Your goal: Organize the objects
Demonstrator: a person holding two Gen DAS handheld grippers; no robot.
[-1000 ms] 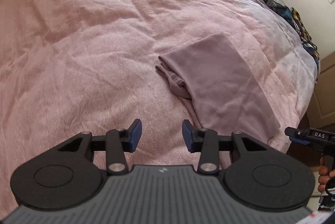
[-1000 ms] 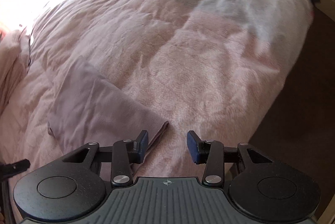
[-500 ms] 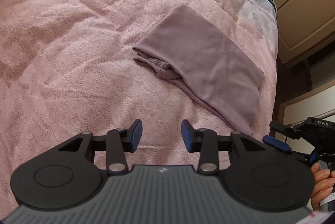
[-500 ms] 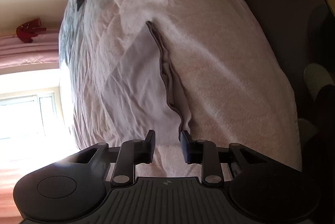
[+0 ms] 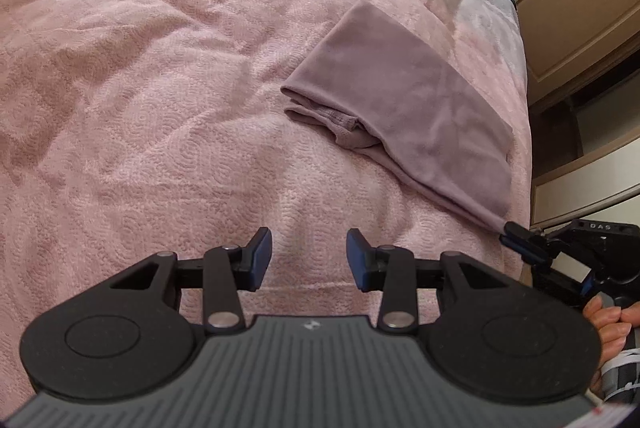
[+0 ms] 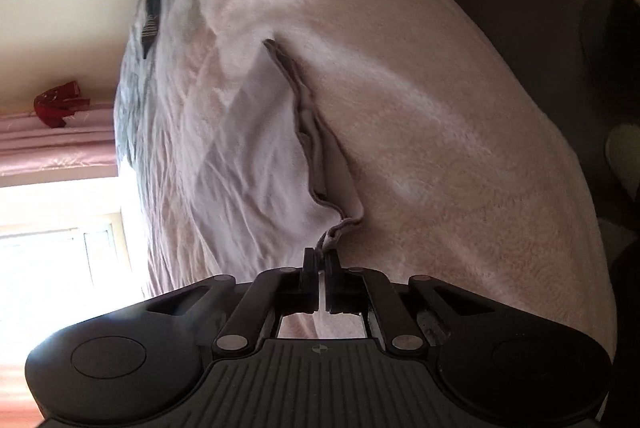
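Right tool pinches a corner of the folded mauve garment on the bed; left tool hangs empty beside it.

The right tool (image 6: 319,262) has its jaws clamped tight on the near corner of the folded garment (image 5: 408,96), which lies flat on the pink bedspread (image 5: 160,88) and stretches away ahead of that tool, the cloth edge rumpled just past its tips. The left tool (image 5: 309,255) stands partly open with nothing between its jaws, above bare bedspread; the garment lies ahead of it and to its right. A hand (image 5: 610,324) grips the right tool's handle at the left view's right edge.
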